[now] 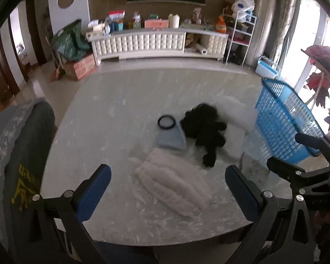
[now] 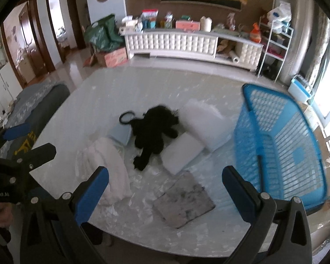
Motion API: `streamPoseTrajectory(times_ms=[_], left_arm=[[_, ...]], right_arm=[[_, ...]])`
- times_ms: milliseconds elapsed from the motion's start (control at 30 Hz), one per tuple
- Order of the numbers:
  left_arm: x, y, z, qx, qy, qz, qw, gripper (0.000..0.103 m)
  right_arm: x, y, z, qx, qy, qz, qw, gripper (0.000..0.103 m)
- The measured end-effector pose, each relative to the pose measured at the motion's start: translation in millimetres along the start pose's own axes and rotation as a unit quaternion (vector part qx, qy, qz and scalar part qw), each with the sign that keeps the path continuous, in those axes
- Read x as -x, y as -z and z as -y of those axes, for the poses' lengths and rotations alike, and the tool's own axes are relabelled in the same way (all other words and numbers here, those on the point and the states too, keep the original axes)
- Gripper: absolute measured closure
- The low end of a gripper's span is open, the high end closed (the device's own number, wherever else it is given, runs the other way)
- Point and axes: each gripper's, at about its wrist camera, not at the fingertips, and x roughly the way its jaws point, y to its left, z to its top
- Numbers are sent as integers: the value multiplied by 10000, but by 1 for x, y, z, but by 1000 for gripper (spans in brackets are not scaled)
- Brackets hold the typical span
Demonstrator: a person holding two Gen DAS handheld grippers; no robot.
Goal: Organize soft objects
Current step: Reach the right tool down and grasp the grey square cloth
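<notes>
No readable writing; yellow print on the dark cloth at left is illegible. Left gripper wide open, holding nothing, above the white fluffy cloth. Right gripper also wide open, empty. On the marbled tabletop: black fuzzy garment at centre, light-blue folded piece touching it, black ring, white foam pad, white pillow, grey mat. Blue mesh basket at right edge.
</notes>
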Motion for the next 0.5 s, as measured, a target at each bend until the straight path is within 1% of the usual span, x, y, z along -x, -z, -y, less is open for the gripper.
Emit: streamPoseTrajectory(times_ms=[100, 167, 267, 500], left_arm=[[-16, 9, -8, 69, -21, -235, 9997, 0], [-25, 14, -12, 98, -23, -357, 9993, 0], [-42, 23, -17, 121, 58, -548, 9984, 0], [-74, 36, -12, 116, 233, -888, 9957, 0]], right_arm=[[-13, 4, -5, 55, -47, -269, 9996, 0], [-17, 5, -9, 114, -79, -376, 9992, 0], [-24, 8, -11, 175, -45, -534, 9984, 4], [-55, 22, 2, 7, 39, -1091, 9940, 9]])
